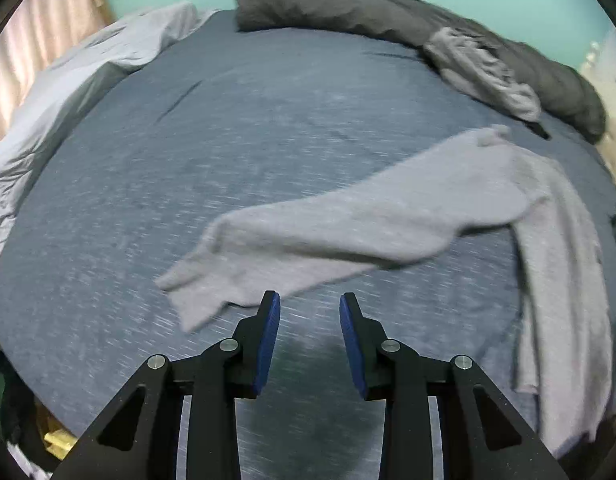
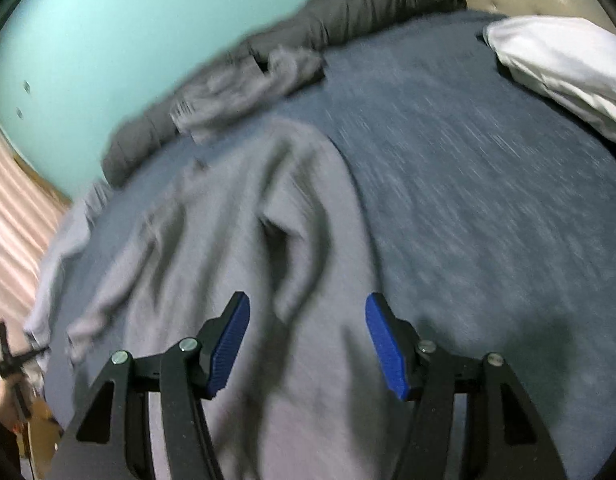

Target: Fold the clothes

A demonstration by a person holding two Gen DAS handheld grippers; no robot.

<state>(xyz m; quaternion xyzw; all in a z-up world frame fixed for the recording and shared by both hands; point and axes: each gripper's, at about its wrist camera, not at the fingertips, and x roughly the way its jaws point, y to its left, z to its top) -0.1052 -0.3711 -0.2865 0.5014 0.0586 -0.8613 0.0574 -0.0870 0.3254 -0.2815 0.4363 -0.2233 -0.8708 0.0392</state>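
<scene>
Half-seen grey sweater (image 2: 235, 216), blurred

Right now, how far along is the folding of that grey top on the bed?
Done: one sleeve lies laid out across the blue sheet. In hand: nothing; the left claw and right claw both stand open and empty above the grey top. Left: its body is rumpled and unfolded, and a second grey garment waits crumpled by the dark duvet.

Both tongs (image 1: 310, 304) (image 2: 308, 306) parted, empty
</scene>
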